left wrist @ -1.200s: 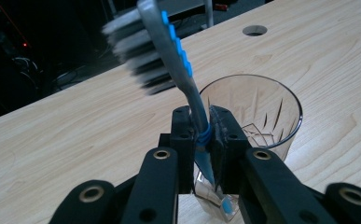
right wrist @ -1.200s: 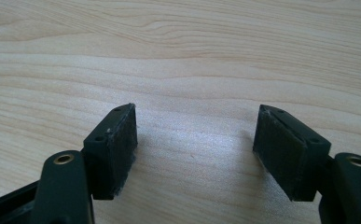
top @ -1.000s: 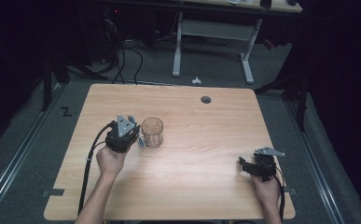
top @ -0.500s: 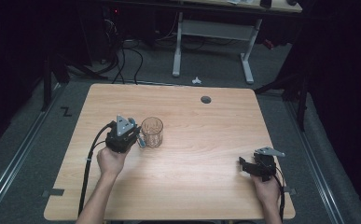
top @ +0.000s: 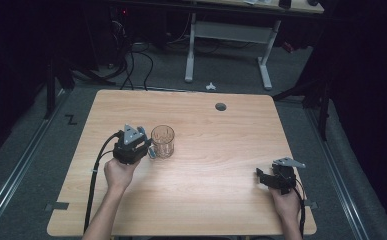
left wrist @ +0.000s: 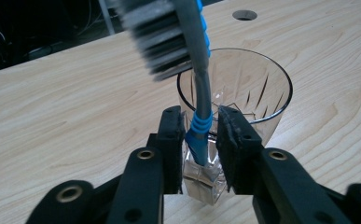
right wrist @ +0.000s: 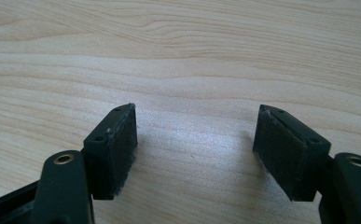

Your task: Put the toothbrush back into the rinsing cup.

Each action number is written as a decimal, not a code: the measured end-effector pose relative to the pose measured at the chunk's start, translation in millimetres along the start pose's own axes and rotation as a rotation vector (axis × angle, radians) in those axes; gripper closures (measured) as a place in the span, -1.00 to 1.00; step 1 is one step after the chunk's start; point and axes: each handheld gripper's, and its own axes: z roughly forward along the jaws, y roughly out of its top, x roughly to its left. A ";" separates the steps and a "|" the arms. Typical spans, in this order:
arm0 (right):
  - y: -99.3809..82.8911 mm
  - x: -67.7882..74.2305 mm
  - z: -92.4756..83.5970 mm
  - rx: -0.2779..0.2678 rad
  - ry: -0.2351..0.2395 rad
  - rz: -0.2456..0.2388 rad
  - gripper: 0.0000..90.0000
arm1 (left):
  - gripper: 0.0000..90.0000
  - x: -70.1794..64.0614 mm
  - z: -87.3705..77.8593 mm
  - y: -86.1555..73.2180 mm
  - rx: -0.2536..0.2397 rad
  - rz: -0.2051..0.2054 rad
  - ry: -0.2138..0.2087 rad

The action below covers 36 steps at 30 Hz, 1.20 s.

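Left gripper (left wrist: 200, 135) letting go of a toothbrush (left wrist: 197, 70) at a glass (left wrist: 236, 105)

The toothbrush is leaning against the rim of the glass, bristles up, handle end in the glass, on the left half of the surface (top: 221, 145). The left gripper's jaws have just been opening and are standing narrowly apart beside the handle. The right gripper (right wrist: 197, 149) is resting wide and empty near the surface's right edge.

Clear cut-glass tumbler (top: 162, 141), upright on the bench (top: 221, 150), left of centre, nearer the left edge than the right. Grey toothbrush (left wrist: 197, 74) with blue grip ribs, leaning inside the tumbler, bristle head up above the rim.
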 end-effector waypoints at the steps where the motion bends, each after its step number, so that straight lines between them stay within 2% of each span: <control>1: 0.0 0.0 0.0 0.000 0.000 0.000 -0.32 | 0.46 0.3 0.2 0.0 0.004 -0.006 0.000; 6: 0.0 0.0 0.0 0.000 0.000 0.000 -0.32 | 0.21 3.4 -0.3 0.1 0.015 -0.047 -0.010; 13: 0.0 0.0 0.0 0.000 0.000 0.000 -0.32 | 0.04 6.6 -3.2 0.0 0.020 -0.063 -0.032; 18: 0.0 0.0 0.0 0.000 0.000 0.000 -0.32 | 0.00 8.0 -6.2 -0.8 0.018 -0.064 -0.040; 26: 0.0 0.0 0.0 0.000 0.000 0.000 -0.32 | -0.05 15.1 -15.7 -7.5 -0.010 -0.110 -0.040; 36: 0.1 0.1 0.1 0.000 0.000 0.000 -0.32 | -0.06 20.1 -25.4 -14.4 -0.022 -0.132 -0.037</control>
